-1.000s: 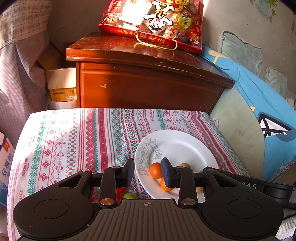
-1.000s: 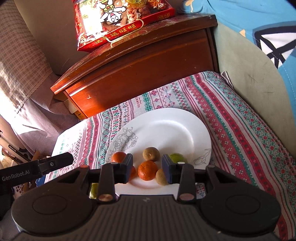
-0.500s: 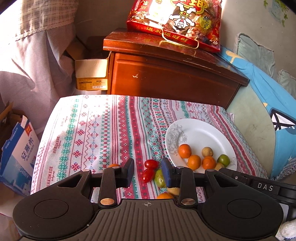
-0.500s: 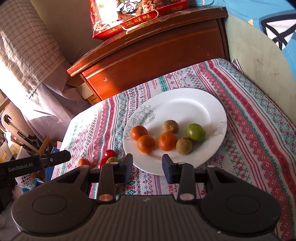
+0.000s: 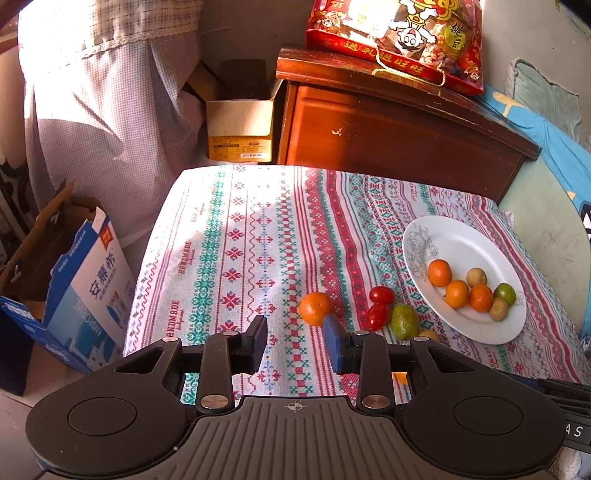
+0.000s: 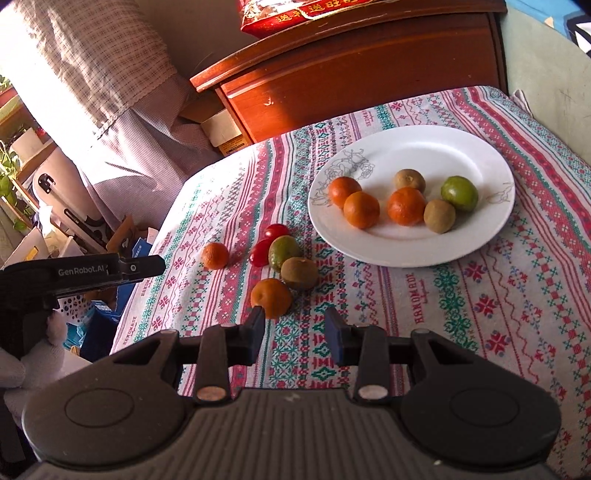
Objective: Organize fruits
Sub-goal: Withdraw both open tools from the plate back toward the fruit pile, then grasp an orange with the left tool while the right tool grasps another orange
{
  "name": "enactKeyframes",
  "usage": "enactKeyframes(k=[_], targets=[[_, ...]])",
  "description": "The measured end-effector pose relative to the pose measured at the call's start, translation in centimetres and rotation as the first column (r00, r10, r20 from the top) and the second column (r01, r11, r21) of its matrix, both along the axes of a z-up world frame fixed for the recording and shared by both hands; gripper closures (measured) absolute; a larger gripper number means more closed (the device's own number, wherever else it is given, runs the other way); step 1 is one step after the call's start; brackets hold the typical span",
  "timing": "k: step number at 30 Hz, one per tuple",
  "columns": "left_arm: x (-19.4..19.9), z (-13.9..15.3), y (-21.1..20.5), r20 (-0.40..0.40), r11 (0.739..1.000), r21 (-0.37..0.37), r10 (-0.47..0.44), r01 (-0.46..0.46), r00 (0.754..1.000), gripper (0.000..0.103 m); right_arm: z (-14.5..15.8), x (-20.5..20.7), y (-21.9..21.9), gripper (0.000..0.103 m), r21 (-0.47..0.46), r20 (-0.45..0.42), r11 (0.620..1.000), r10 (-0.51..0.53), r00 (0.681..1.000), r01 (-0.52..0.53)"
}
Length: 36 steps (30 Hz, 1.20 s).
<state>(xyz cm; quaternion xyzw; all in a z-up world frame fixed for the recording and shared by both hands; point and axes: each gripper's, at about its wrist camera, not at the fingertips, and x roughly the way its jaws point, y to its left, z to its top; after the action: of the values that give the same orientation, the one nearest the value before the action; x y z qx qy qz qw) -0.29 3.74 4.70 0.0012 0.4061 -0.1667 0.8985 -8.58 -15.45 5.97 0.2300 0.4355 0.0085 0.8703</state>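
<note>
A white plate [image 6: 469,155] [image 5: 461,240] on the patterned cloth holds three oranges, two kiwis and a green lime [image 6: 459,193]. Loose on the cloth to its left lie a small orange [image 6: 215,255] [image 5: 314,308], two red tomatoes [image 6: 275,232] [image 5: 381,295], a green fruit [image 6: 283,252] [image 5: 405,321], a kiwi [image 6: 299,272] and another orange [image 6: 271,297]. My left gripper [image 5: 295,341] is open and empty, just short of the small orange. My right gripper [image 6: 294,332] is open and empty, its left finger beside the near orange.
A wooden cabinet [image 5: 388,129] with a red snack bag [image 5: 399,33] stands behind the table. Cardboard boxes [image 5: 85,288] sit on the floor at the left. A blue cushion [image 5: 546,155] lies to the right. The left gripper's body shows in the right wrist view [image 6: 81,273].
Both grippers have pulled back and swung left, away from the plate. The loose fruits on the cloth have come into view. Both stay open and empty.
</note>
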Motion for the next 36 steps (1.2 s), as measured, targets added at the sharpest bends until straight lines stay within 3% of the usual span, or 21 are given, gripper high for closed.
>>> enactKeyframes(k=[12, 36], targets=[[1.0, -2.3, 0.1, 0.001, 0.999, 0.03, -0.03, 0.03, 1.0, 0.07, -2.1, 1.8, 2.2, 0.066, -0.038, -0.009, 0.998, 0.051, 0.999, -0.052], [3.2, -4.9, -2.9, 0.037, 0.989, 0.031, -0.147, 0.146, 0.988, 0.07, -2.4, 2.9, 3.6, 0.067, -0.158, 0.028, 0.983, 0.102, 0.994, -0.097]])
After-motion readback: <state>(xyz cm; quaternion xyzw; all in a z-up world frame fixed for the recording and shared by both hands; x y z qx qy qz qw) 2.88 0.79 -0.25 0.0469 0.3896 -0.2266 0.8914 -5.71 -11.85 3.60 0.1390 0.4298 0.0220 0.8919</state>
